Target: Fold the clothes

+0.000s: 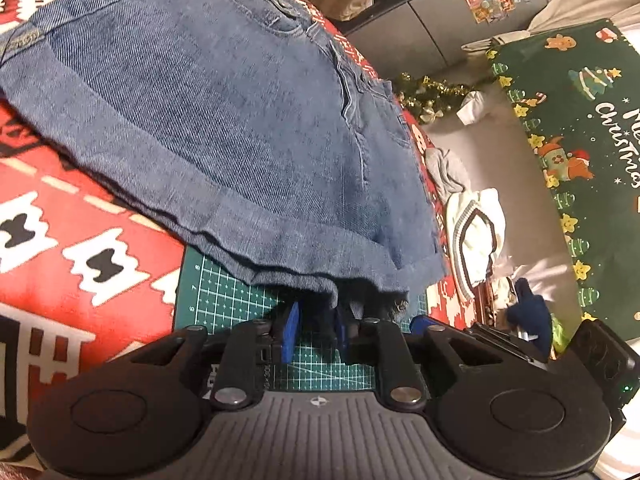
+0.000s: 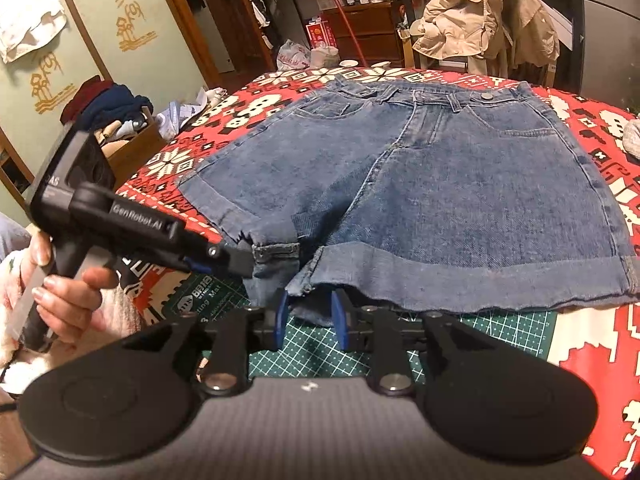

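Denim shorts (image 2: pixel 420 184) flat on bench, front up. Left gripper (image 2: pixel 256 258) jaws pinch inner cuff; right gripper (image 2: pixel 308 312) jaws part-open around hem edge. Risk: thin frayed bite slips when lifted, fold goes crooked.

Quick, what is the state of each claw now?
Left claw: closed on the hem of the denim shorts.
Right claw: open around the other leg's hem, not clamped.

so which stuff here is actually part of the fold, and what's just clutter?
In play:
denim shorts
left gripper, at the shorts' left leg hem
right gripper, at the cuff edge
green cutting mat under the hems

Lying about:
beige jacket on the chair
white knit garment
Christmas rug
box of clothes
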Tool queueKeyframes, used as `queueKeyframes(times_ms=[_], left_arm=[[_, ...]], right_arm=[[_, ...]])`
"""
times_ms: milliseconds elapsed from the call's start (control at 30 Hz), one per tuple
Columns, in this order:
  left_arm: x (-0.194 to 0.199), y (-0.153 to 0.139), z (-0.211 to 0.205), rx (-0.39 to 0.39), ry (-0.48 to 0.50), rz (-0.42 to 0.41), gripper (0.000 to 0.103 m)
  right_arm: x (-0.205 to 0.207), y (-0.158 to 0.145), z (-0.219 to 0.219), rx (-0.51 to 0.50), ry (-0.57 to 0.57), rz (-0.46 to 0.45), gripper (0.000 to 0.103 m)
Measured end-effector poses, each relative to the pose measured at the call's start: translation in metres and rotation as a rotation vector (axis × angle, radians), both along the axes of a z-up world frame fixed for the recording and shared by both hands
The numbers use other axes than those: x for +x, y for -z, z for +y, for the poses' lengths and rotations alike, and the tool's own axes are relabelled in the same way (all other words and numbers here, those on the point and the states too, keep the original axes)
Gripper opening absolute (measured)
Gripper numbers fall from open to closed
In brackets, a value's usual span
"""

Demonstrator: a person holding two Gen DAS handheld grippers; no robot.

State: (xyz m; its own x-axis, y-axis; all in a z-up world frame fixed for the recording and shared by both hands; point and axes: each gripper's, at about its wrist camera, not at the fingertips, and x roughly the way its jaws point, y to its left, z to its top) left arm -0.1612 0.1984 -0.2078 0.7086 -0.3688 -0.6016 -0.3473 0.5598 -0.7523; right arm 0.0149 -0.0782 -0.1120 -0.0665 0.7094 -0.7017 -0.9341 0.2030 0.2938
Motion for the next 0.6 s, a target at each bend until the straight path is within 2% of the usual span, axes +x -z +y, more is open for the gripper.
queueKeyframes(times_ms=[33,67,267,333,600], left_arm=[[0.001,-0.001,-0.001,0.004,0.002,0.000,0.014],[0.002,-0.002,-0.002,0.022,0.008,0.000,0.003],[0.009,-0.013,-0.019,0.199,0.084,0.033,0.003],[0.009,-0.022,-0.026,0.247,0.113,0.007,0.010],[0.006,-0.058,-0.056,0.442,0.230,-0.122,0.010]], right_arm=[[-0.001,0.000,0.001,0.000,-0.001,0.001,0.027],[-0.002,0.000,0.001,0.000,-0.002,0.001,0.027],[-0.005,0.001,0.001,-0.006,-0.009,-0.008,0.027],[-0.003,0.002,0.001,-0.008,0.000,-0.003,0.027],[0.000,0.010,0.014,-0.009,0.015,0.079,0.027]])
